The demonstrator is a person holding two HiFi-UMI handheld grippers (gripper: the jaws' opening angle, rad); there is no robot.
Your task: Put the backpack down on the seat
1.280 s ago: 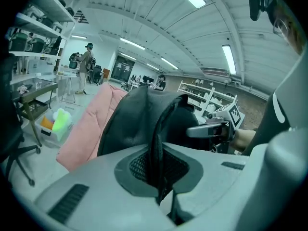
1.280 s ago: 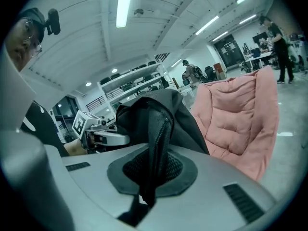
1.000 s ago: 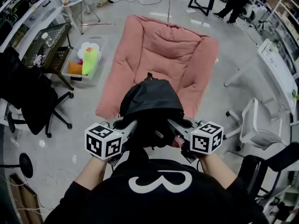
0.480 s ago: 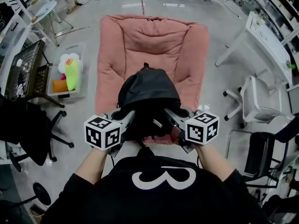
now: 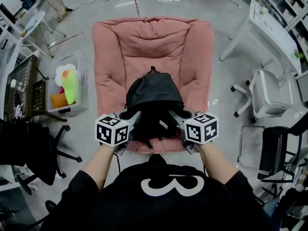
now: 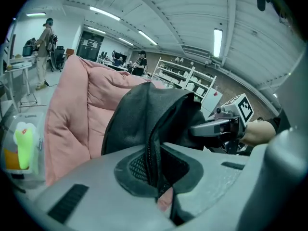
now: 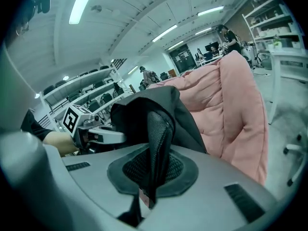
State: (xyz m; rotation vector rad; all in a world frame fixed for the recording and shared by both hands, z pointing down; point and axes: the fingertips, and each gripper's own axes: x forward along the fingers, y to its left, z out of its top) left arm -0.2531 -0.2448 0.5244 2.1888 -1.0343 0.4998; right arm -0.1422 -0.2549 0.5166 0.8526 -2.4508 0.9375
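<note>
Though the backpack (image 5: 153, 97) hangs over the front half of the pink padded seat (image 5: 115, 47) in the head view, the left gripper (image 5: 134, 118) and right gripper (image 5: 176, 117) hold it from either side, so lowering and letting go remain, I judge. A grey floor (image 5: 231, 105) surrounds the seat, with a toy bin (image 5: 67, 85) to its left and white chairs (image 5: 262, 97) to its right

Left gripper view: jaws pinch the backpack's mesh-lined fabric beside its zip, with shelving (image 6: 178, 78) behind

Right gripper view: jaws pressed together on a mesh fold, the pink cushion just beyond
</note>
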